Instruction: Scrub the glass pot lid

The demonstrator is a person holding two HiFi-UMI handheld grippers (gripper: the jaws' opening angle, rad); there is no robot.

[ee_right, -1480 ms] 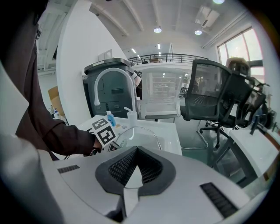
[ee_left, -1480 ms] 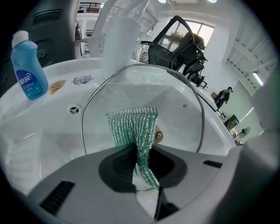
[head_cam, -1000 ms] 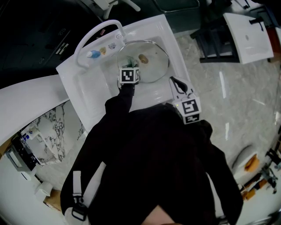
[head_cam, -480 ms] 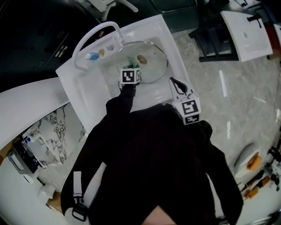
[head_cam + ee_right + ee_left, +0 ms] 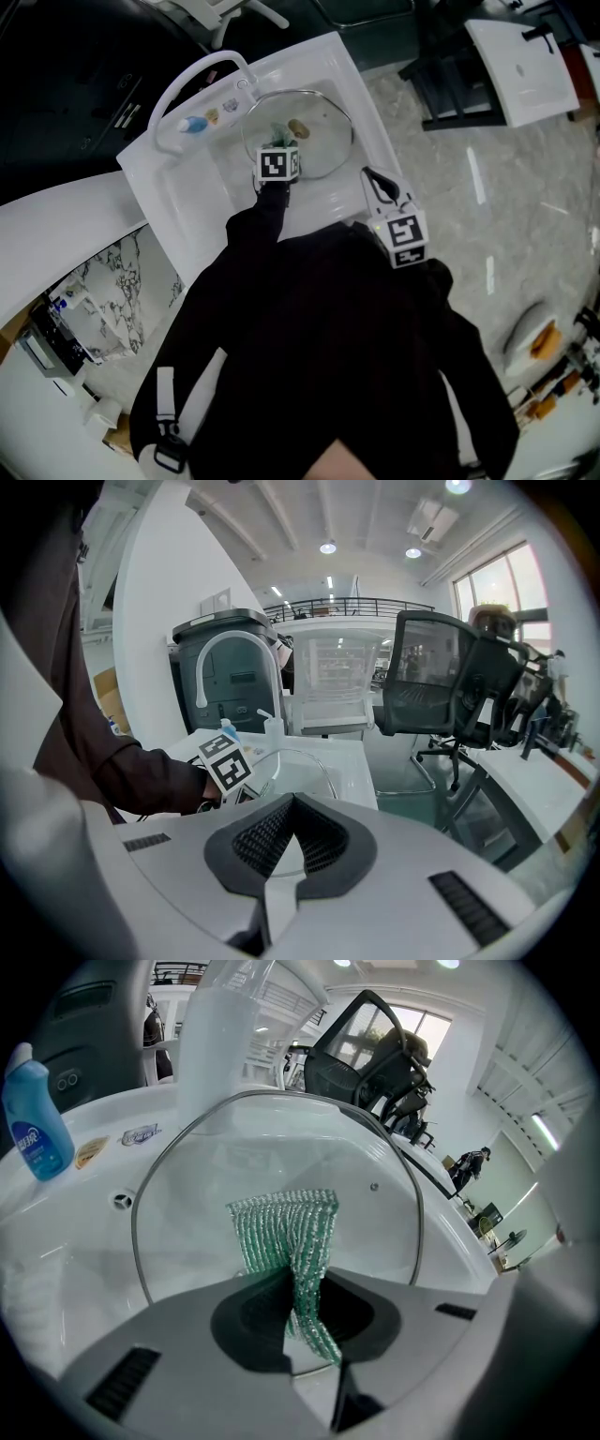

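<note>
The glass pot lid [image 5: 314, 141] lies in the white sink [image 5: 197, 202], its brown knob [image 5: 298, 126] near the middle. My left gripper [image 5: 278, 142] reaches over the lid's near-left part and is shut on a green scrub cloth [image 5: 289, 1227], whose free end hangs against the glass lid [image 5: 197, 1171]. My right gripper [image 5: 369, 174] hovers at the sink's front right corner, apart from the lid, shut with nothing between its jaws. In the right gripper view the right gripper [image 5: 279, 872] points at the lid [image 5: 302, 772] and the left gripper's marker cube [image 5: 228, 759].
A white arched faucet [image 5: 192, 80] stands behind the lid, with a blue bottle [image 5: 36, 1133] and small stickers on the sink's back ledge. A white counter [image 5: 56, 225] curves to the left. Marble floor [image 5: 506, 216], a black chair base and a white table lie to the right.
Almost nothing: the head view has drifted slightly, and both grippers keep their places, the left one still over the lid with the cloth.
</note>
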